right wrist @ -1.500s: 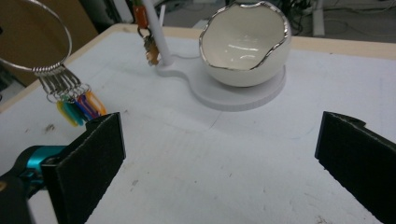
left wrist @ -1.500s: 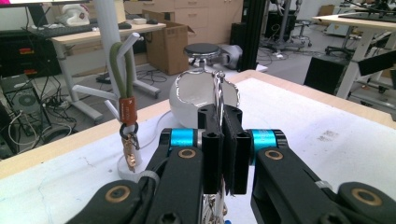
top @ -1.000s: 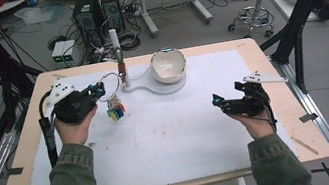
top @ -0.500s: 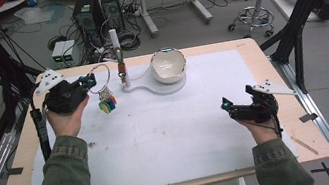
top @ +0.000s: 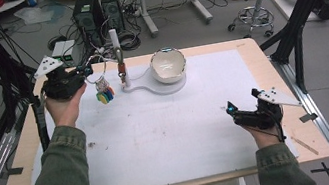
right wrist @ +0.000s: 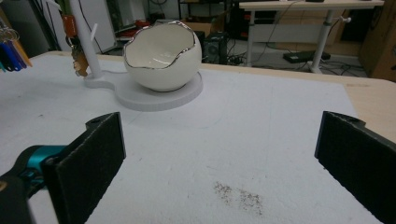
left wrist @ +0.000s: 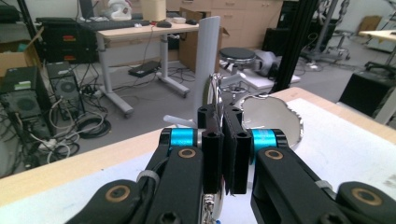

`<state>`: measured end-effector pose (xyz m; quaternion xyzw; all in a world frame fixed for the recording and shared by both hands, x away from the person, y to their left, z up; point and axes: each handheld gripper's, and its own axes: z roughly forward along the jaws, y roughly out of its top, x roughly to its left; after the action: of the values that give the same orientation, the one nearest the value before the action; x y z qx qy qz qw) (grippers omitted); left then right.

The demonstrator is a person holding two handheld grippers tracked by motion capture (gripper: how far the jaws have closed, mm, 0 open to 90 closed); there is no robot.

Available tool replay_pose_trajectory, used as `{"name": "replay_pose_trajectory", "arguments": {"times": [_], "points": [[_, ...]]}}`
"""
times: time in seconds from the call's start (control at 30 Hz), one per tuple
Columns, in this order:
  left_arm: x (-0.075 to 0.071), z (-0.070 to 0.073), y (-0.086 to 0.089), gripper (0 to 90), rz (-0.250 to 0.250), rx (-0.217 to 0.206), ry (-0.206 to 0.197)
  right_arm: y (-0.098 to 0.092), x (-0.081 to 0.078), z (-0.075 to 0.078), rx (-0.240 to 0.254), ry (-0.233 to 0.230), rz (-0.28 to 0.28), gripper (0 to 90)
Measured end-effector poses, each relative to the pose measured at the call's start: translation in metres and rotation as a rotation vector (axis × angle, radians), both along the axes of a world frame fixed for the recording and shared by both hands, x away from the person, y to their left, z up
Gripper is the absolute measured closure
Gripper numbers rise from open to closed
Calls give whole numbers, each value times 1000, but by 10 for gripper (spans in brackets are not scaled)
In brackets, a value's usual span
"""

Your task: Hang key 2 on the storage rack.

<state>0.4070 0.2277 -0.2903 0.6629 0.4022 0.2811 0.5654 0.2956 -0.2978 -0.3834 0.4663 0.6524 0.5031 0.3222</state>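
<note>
The left gripper (top: 82,72) holds a metal key ring (top: 94,74) pinched in its jaws at the surface's (top: 170,137) ten o'clock, coloured tags (top: 105,95) dangling just beside the white peg stand (top: 117,54). At four o'clock the right gripper (top: 234,111) hovers with jaws spread, pointing toward the eggshell-shaped bowl (top: 167,65) at twelve

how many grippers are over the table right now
2. The left gripper is at the far left by the white stand, shut on a key ring. The right gripper is open, low at the near right.
</note>
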Motion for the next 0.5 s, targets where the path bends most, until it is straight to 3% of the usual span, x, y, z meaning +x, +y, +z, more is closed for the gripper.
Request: {"name": "replay_pose_trajectory", "arguments": {"times": [0.07, 0.2, 0.5], "points": [[3, 2, 2, 867, 18, -5, -3, -2, -3, -1, 1, -19, -10, 9], [12, 2, 6, 867, 60, 21, 31, -7, -7, -3, 9, -36, -27, 9], [34, -7, 17, 867, 142, -42, 91, -5, -15, -10, -15, -38, -24, 9]]}}
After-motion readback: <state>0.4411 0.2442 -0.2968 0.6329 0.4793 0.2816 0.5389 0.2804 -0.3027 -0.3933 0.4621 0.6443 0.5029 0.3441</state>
